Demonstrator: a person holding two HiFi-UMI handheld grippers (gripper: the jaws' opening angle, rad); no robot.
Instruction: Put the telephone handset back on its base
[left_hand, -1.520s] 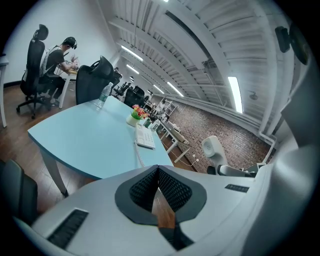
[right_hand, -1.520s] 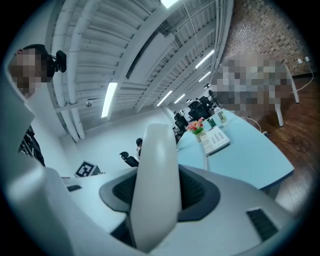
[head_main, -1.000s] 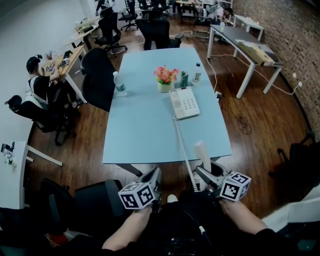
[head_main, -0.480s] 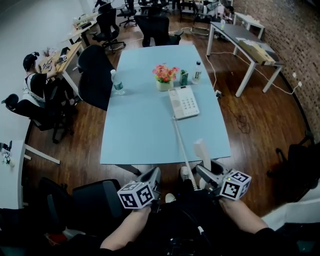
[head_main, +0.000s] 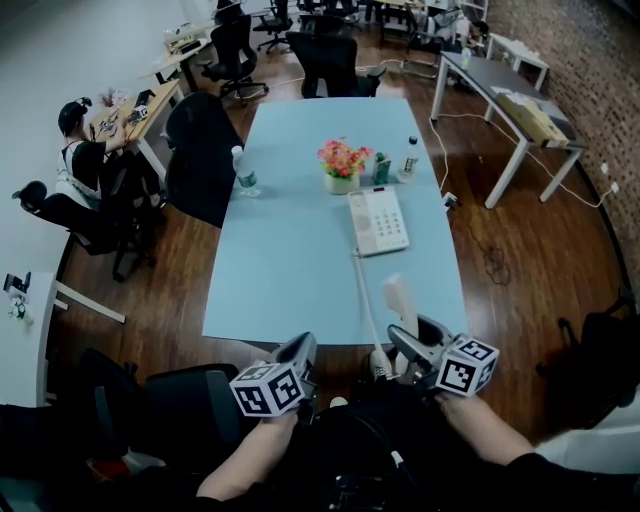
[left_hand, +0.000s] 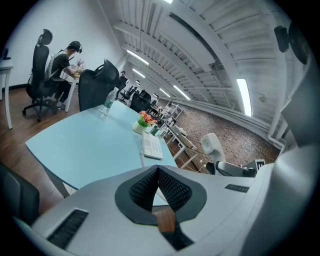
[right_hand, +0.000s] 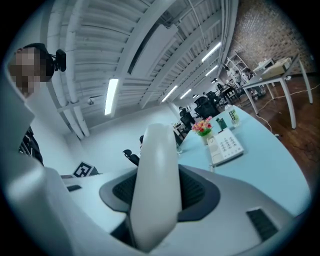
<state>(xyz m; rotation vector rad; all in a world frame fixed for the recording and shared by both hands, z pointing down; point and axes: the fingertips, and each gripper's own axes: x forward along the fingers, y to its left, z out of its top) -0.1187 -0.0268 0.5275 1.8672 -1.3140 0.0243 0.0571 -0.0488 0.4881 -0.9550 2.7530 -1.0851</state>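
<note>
The white telephone base (head_main: 378, 221) lies on the light blue table (head_main: 290, 270), right of centre; it also shows in the left gripper view (left_hand: 151, 146) and the right gripper view (right_hand: 226, 145). My right gripper (head_main: 405, 335) is shut on the white handset (head_main: 399, 298), which stands upright just over the table's near edge. The handset (right_hand: 157, 180) fills the space between the pads. A coiled cord (head_main: 364, 305) runs from the base to the handset. My left gripper (head_main: 303, 346) hangs short of the near edge, its pads (left_hand: 145, 187) meeting at the tip with nothing between them.
A flower pot (head_main: 341, 163), a green can (head_main: 381, 168) and a small bottle (head_main: 408, 157) stand behind the base; a water bottle (head_main: 243, 171) is at the table's left edge. Black chairs (head_main: 200, 160) ring the table. A person (head_main: 80, 160) sits at a desk on the left.
Both grippers have come closer to the table. The handset, earlier short of the near edge, now stands over it, nearer the base. The grip on it is unchanged.
</note>
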